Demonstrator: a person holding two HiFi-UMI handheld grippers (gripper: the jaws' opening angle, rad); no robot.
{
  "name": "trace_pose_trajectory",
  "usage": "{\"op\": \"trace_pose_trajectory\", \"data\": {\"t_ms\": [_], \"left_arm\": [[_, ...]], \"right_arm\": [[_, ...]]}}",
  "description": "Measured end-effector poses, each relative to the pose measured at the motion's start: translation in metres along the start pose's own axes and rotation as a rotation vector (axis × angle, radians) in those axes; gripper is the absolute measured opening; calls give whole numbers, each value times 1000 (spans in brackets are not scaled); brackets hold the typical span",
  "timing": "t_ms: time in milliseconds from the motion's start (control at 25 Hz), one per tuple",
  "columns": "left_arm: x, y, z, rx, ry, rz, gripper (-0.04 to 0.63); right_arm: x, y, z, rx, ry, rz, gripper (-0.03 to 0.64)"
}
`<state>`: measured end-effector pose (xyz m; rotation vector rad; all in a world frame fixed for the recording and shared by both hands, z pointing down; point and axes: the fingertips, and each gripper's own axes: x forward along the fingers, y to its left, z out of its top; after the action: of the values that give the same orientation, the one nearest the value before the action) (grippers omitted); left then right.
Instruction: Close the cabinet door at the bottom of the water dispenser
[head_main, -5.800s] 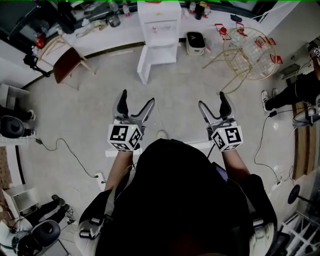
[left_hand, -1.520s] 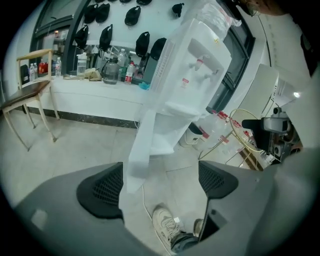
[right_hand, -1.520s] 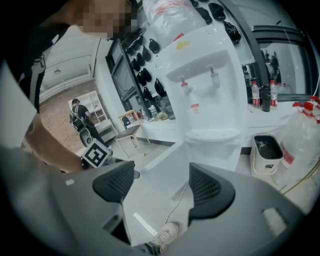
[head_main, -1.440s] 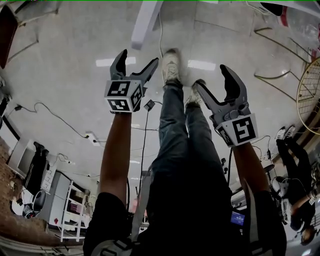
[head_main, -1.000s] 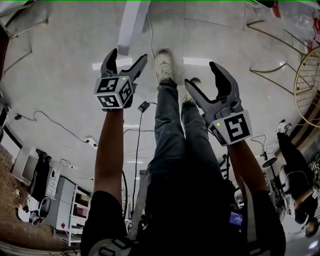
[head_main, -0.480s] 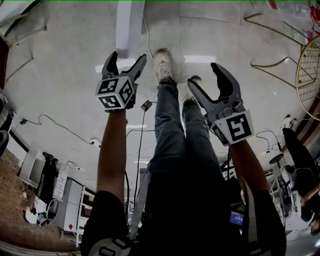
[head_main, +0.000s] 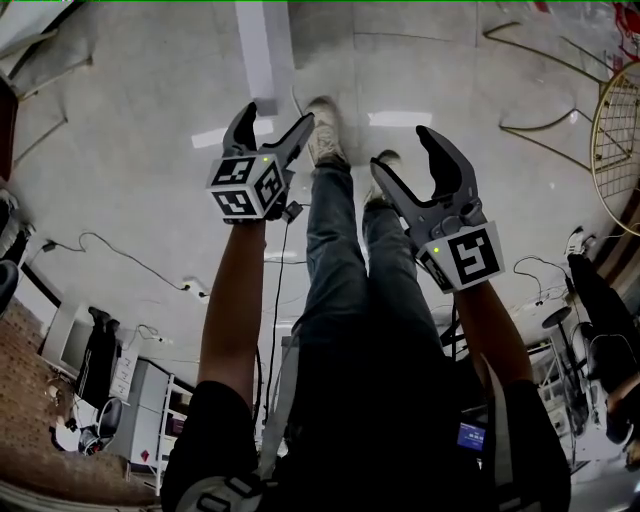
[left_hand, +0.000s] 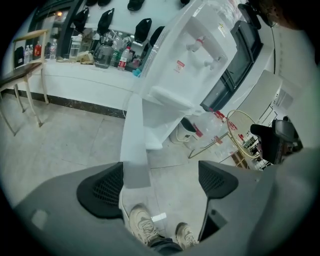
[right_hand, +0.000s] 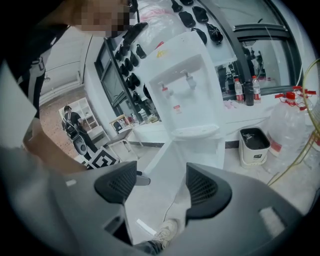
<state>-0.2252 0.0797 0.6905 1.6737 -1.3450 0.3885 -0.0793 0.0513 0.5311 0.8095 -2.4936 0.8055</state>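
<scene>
head view, cabinet door: white panel, stood open, seen edge-on at top of frame, just beyond the left gripper's tips.
head view, left gripper: jaws apart, nothing in them, no contact with door seen.
head view, right gripper: jaws wide apart, empty, over the person's shoes.
head view, room: bare floor to the left; wire rack at right edge, well apart.
left gripper view, water dispenser: upright against counter; door swung out toward camera, its near edge lined up beside the left pad.
left gripper view, jaws: open, only door edge and floor between them.
left gripper view, bin: at dispenser's foot, contents not readable.
right gripper view, dispenser: door hung open to the left; cabinet inside not readable.
right gripper view, jaws: apart, holding nothing; floor and a shoe showed between.
right gripper view, bin: open top, dark inside, beside dispenser.
right gripper view, water jug: clear, red cap, right of bin.
</scene>
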Motion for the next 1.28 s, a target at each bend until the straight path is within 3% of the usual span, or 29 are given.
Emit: {"op": "trace_pose_trajectory", "data": {"t_ms": [400, 1280], "left_arm": [[28, -50, -10, 56, 64, -86, 468], [70, -112, -3, 162, 155, -220, 459]], "right_arm": [[-27, -31, -4, 33, -31, -78, 299], [-67, -71, 2, 112, -95, -239, 282]]}}
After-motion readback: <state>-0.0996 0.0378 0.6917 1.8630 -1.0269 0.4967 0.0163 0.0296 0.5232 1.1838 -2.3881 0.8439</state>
